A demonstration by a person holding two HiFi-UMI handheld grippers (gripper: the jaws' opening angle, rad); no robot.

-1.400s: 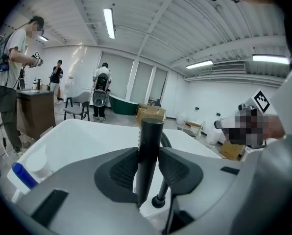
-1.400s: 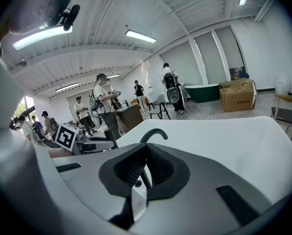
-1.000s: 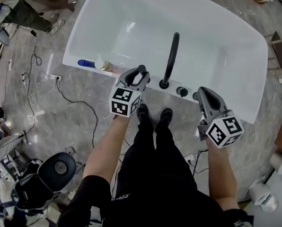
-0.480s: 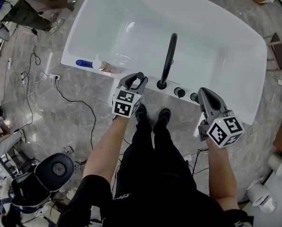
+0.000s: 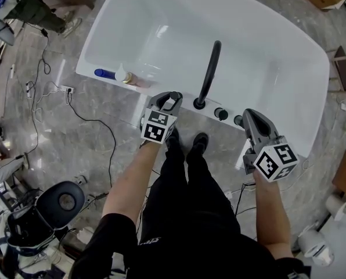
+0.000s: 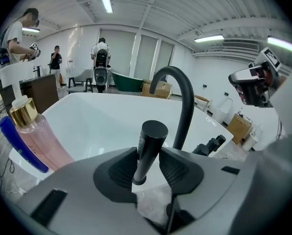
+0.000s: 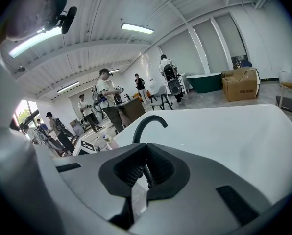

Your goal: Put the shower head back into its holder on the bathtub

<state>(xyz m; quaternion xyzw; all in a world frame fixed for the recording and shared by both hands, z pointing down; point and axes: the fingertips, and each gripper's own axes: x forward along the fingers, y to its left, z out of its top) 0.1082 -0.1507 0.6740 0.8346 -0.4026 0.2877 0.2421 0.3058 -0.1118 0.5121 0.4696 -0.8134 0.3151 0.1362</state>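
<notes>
I'm easing the left tongs [image 6: 147, 156] open around the black shower head [image 6: 151, 141], which is standing between the pads at the bathtub [image 5: 277, 80] rim, nine o'clock of the spout [image 5: 211, 63]. The right tongs [image 7: 146, 168] are clenched, empty. Seating looks nearly done; next I'm releasing fully and backing toward six o'clock.

A matte black shower head [image 6: 148, 151] stands between the black ribbed pads [image 6: 120, 169] of the grey left hand-held gripper [image 5: 172, 97], whose jaws have just been opening. Its cube [image 5: 157, 127] carries black-and-white square markers. Beyond it the bathtub [image 5: 266, 51] is glossy white and the curved spout [image 5: 211, 68] is black. To its left are a pink bottle [image 6: 50, 146] with a gold cap and a blue bottle [image 6: 18, 148]. The floor [image 5: 103, 115] is grey veined marble.
</notes>
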